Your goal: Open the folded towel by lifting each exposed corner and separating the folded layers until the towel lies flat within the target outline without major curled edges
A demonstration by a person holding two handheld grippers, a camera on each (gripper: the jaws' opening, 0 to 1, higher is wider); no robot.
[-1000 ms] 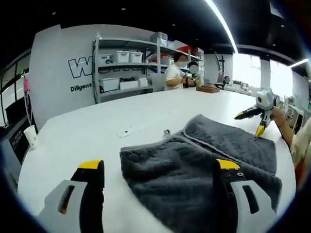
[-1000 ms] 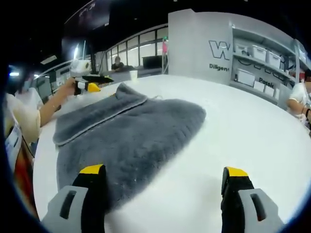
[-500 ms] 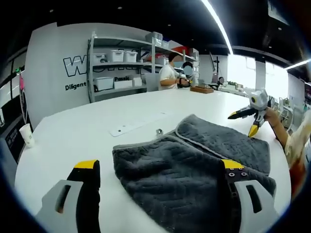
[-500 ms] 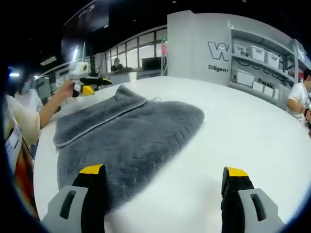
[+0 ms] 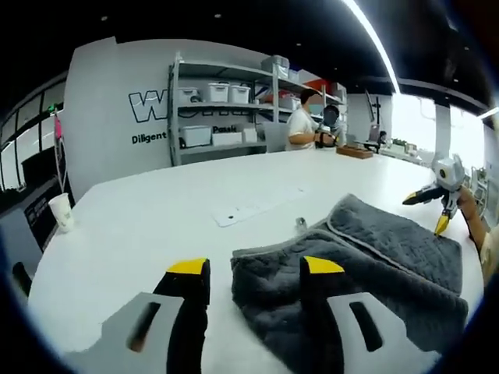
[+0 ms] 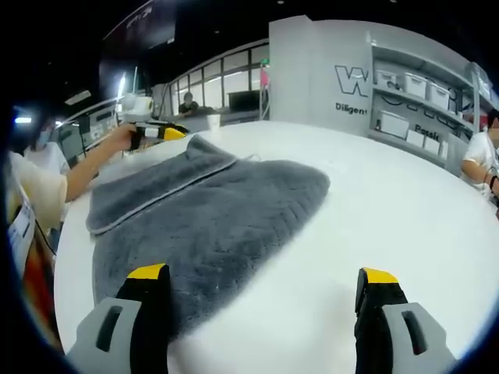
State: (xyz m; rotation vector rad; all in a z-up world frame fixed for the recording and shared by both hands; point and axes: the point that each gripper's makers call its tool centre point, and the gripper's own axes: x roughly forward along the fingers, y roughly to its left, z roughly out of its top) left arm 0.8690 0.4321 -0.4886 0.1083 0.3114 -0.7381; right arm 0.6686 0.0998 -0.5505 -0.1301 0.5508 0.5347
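A dark grey folded towel (image 5: 366, 265) lies on the white table (image 5: 140, 226), with a pale-edged layer folded over its far side. My left gripper (image 5: 256, 267) is at the towel's near left corner. Its jaws stand partly apart, the right jaw over the cloth and the left jaw over bare table, and the corner edge lies between them. In the right gripper view the towel (image 6: 210, 210) spreads ahead, and the left gripper (image 6: 160, 132), held by a hand, sits at its far corner. My right gripper (image 6: 263, 274) is wide open at the towel's near edge, also visible as the right gripper (image 5: 435, 204).
A thin white strip (image 5: 257, 210) and a small metal piece (image 5: 300, 226) lie on the table beyond the towel. A paper cup (image 5: 62, 212) stands near the left edge. Shelves with bins (image 5: 226, 117) and a standing person (image 5: 300, 128) are behind. A seated person (image 6: 35, 183) is close on the left.
The left gripper's jaws have drawn closer together and the view has shifted toward the towel's corner. In the right gripper view the left gripper has moved right and lower; the right gripper is still.
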